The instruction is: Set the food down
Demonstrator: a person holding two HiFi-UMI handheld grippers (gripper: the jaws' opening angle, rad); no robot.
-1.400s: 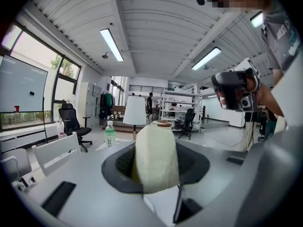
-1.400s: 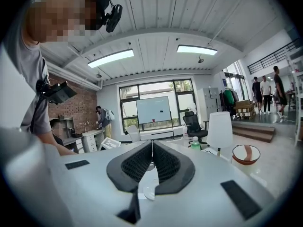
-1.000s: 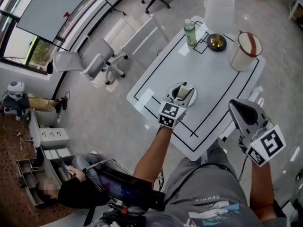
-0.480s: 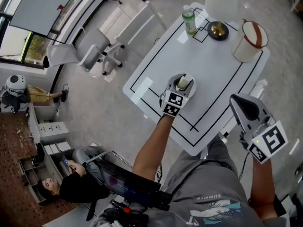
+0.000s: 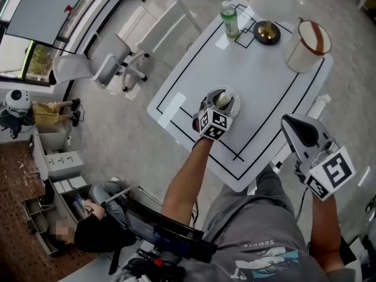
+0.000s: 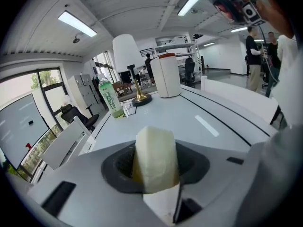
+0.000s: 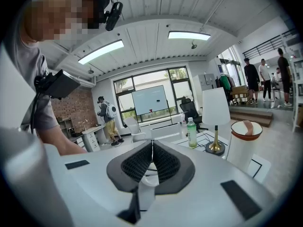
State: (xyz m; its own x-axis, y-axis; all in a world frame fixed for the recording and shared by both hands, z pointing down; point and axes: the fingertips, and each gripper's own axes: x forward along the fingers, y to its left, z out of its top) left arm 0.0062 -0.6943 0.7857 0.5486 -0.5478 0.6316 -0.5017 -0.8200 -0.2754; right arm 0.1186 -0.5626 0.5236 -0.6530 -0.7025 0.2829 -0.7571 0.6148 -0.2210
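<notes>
left gripper (image 5: 221,101) clamping food (image 6: 154,157) over table (image 5: 264,81), right gripper (image 7: 152,159) closed

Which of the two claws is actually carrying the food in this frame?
The left claw, clamped on a pale food piece over the white table. The right claw is shut, with nothing in it.

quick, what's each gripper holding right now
Left hand-held gripper: closed on the pale piece of food.
Right hand-held gripper: closed, holding nothing.
</notes>
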